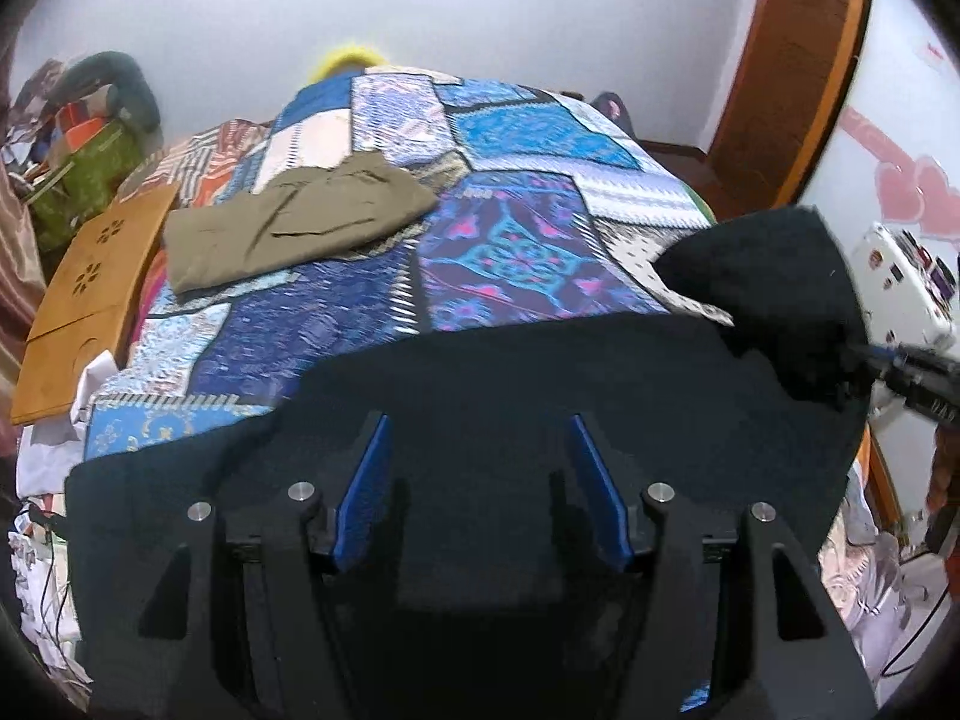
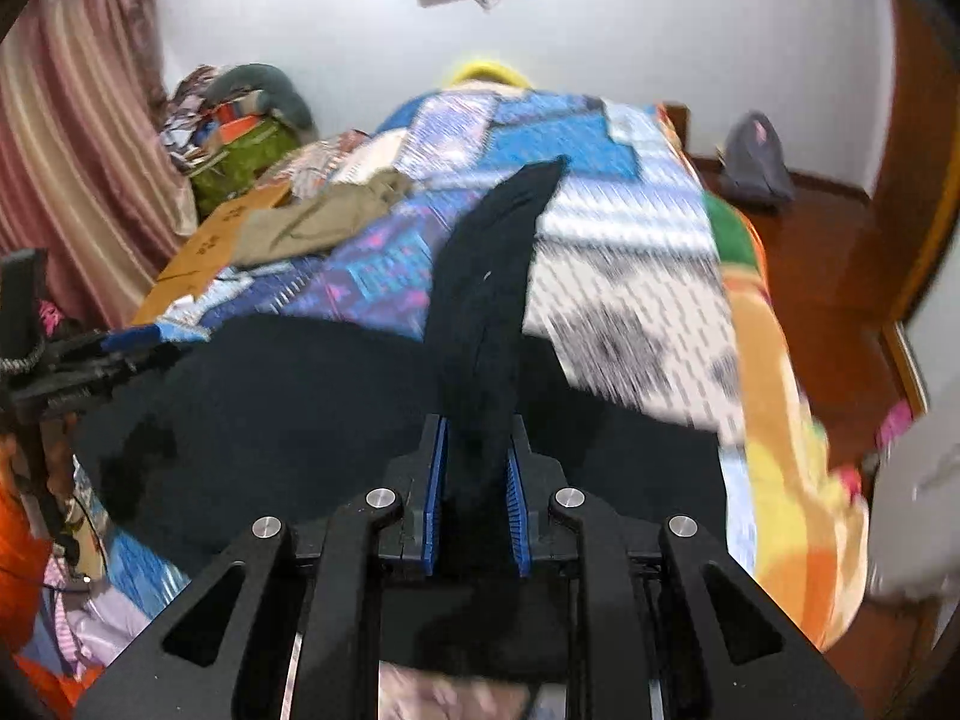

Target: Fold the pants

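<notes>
Right wrist view has the right gripper [image 2: 477,480] clamped on a raised fold of the black pants [image 2: 288,396], blue pads pinching the cloth from both sides while the free end stands up over the patchwork bedspread [image 2: 630,276]. Left gripper [image 1: 480,480] hovers over the black cloth at the bed's near edge, jaws well apart, gripping nothing. Judging by the lifted flap, the fold looks mid-way: one part is raised, not yet laid over, the rest spread flat. Olive pants [image 1: 294,222] already lie folded toward the bed's far left side, beside a wooden tray [image 1: 90,294] at the left edge. Around the bed: pale wall, striped curtain [image 2: 72,138] left, wooden door [image 1: 786,72] and reddish floor right, clutter piled in the far left corner.
</notes>
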Available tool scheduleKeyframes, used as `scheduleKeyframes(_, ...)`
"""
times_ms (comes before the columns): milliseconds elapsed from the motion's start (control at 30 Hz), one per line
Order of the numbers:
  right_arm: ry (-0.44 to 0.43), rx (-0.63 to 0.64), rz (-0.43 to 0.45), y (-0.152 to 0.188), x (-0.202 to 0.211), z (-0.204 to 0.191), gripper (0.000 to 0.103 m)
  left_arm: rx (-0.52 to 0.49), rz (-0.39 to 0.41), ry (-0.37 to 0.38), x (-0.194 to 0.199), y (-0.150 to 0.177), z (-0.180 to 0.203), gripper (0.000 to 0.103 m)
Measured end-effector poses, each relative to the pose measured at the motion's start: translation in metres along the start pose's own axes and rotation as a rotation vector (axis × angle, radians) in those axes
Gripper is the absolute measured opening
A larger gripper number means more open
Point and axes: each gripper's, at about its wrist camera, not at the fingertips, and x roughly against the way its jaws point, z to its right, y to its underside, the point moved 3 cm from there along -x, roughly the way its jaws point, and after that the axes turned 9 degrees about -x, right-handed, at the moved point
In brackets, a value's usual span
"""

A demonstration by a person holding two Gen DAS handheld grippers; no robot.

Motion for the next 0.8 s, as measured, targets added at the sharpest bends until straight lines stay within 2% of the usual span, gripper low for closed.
scheduleKeyframes(133, -0.013, -0.126, -0.032, 0.031, -0.007, 0.03, 0.016, -0.025, -0.032, 0.031, -0.006, 0.006, 0.026, 0.061)
scheduleKeyframes(267, -0.055, -0.208, -0.044, 0.045, -0.004, 0.04, 0.017, -0.074, -0.06, 0.034, -0.01, 0.01, 0.046, 0.061)
scheduleKeyframes(400, -0.058, -0.241, -0.019, 0.042, 0.006, 0.047, 0.026, -0.105, -0.086, 0.016, -0.02, 0.013, 0.059, 0.061)
scheduleKeyframes(500, -0.069, -0.247, 0.017, 0.042, 0.017, 0.052, 0.031, -0.094, -0.116, 0.019, -0.03, 0.017, 0.061, 0.061)
scheduleKeyframes(567, -0.059, -0.255, 0.031, 0.045, 0.02, 0.059, 0.044, -0.072, -0.117, 0.018, -0.036, 0.02, 0.06, 0.066)
scheduleKeyframes(600, -0.051, -0.26, 0.033, 0.046, 0.018, 0.063, 0.045, -0.063, -0.114, 0.016, -0.037, 0.02, 0.058, 0.07)
scheduleKeyframes(700, -0.013, -0.289, 0.013, 0.053, 0.009, 0.077, 0.045, -0.014, -0.117, 0.038, -0.041, 0.021, 0.053, 0.073)
scheduleKeyframes(800, -0.03, -0.346, 0.022, 0.059, 0.005, 0.091, 0.045, 0.013, -0.115, 0.052, -0.042, 0.022, 0.049, 0.075)
